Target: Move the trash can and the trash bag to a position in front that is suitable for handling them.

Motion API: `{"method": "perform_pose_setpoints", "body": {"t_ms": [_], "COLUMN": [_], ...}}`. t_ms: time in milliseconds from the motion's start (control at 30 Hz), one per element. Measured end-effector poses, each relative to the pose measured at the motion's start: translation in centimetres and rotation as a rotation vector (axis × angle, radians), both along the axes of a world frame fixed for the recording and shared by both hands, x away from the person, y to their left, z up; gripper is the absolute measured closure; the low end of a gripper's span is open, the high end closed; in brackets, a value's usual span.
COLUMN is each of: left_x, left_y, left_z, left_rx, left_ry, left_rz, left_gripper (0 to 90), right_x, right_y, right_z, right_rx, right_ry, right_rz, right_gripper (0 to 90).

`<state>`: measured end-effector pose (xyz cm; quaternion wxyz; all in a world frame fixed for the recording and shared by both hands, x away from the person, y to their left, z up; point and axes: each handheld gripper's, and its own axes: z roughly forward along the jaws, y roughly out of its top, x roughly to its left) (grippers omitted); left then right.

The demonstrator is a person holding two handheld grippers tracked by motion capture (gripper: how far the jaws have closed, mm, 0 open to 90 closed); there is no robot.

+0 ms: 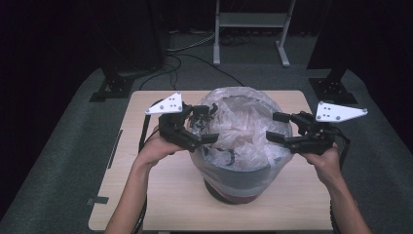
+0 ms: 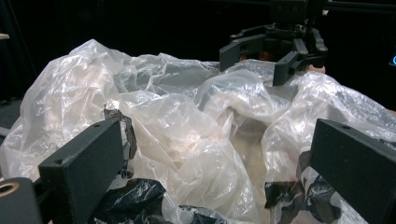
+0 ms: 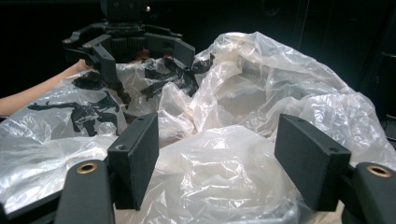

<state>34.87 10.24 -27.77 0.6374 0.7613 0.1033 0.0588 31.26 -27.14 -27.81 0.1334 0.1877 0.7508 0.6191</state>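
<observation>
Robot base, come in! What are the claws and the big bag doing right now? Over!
Left gripper open at bag's left rim. Right gripper open at its right rim. Clear bag crumpled, bunched over dark bin on table. Nothing in the way.

A: What sits on the light wooden tabletop?
B: Round dark bin, mid-table, near the front edge. Clear crumpled plastic bag in it, draped over its rim.
A: Tongs?
B: Left tongs at the bag's left side, right tongs at its right, facing each other across it. White metal stand on the floor behind the tabletop.
</observation>
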Motion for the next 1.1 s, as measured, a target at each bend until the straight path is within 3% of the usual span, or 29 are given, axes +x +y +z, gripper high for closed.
{"method": "perform_pose_setpoints", "body": {"t_ms": [167, 300, 467, 600, 867, 1100], "left_x": [-0.2, -0.3, -0.5, -0.8, -0.9, -1.4], "left_y": [0.5, 1.3, 2.9, 4.3, 7.3, 10.1], "left_z": [0.2, 0.7, 1.2, 1.3, 0.4, -1.4], "left_rx": [-0.016, -0.032, -0.071, -0.075, -0.08, -0.082], "left_ry": [-0.015, -0.028, -0.038, -0.051, -0.042, -0.021], "left_rz": [0.015, 0.04, 0.076, 0.116, 0.184, 0.264], "left_gripper": [2.4, 2.3, 2.3, 2.3, 2.3, 2.3], "right_x": [0.0, -0.1, -0.3, -0.4, -0.2, -0.4], "right_y": [-0.1, -0.7, -2.2, -3.7, -6.4, -8.2], "right_z": [0.0, 0.4, 0.9, 0.9, -0.5, -2.5], "right_rx": [0.008, 0.047, 0.076, 0.095, 0.093, 0.092], "right_ry": [0.0, -0.01, -0.02, -0.024, 0.011, 0.049], "right_rz": [0.001, -0.014, -0.056, -0.113, -0.216, -0.28], "right_gripper": [29.5, 29.4, 28.7, 28.6, 27.4, 26.5]}}
